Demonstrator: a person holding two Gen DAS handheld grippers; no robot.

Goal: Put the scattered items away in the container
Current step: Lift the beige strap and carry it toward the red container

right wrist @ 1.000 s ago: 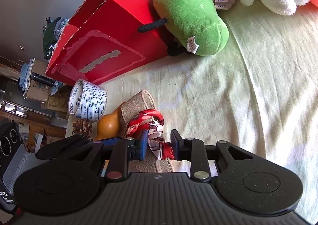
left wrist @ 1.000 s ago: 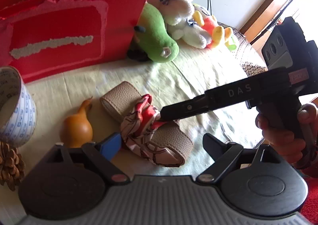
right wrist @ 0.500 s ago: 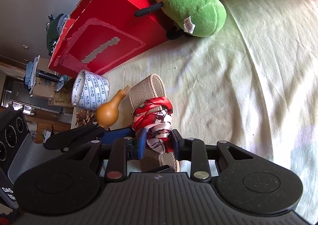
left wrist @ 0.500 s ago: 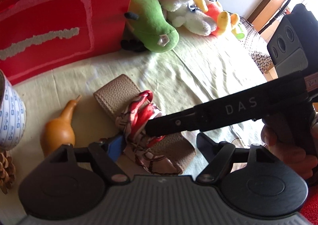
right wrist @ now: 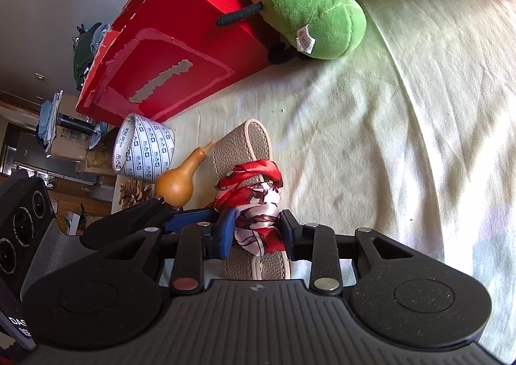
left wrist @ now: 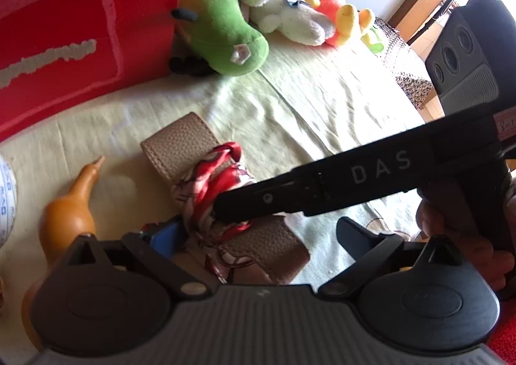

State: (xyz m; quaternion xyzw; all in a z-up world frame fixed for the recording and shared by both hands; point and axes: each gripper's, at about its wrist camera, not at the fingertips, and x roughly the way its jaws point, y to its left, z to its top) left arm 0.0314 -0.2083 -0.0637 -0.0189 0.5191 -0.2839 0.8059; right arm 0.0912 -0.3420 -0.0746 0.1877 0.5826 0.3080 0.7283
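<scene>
Task status: early, by my reading. The red cardboard box (right wrist: 167, 52), presumably the container, stands at 10 o'clock in the right wrist view; its inside is not visible, so what it already holds cannot be told.

Left on the pale cloth (right wrist: 403, 126): beige leather strap (right wrist: 240, 147) with a red patterned scarf (right wrist: 254, 200) knotted round its middle, an orange gourd (right wrist: 175, 182) just beside it at 9 o'clock, a pine cone (right wrist: 133, 192), and a printed tape roll (right wrist: 145, 147) near the box. A green plush toy (right wrist: 303, 0) leans against the box; white and orange plush toys lie beyond it.

Right gripper (right wrist: 256, 229): narrow, jaws opening, straddling the scarf knot; the pads look to be against the fabric, nothing lifted.

Left gripper (left wrist: 254, 232): jaws opening, wide; strap end and scarf lie between them, untouched as far as I can tell.
</scene>
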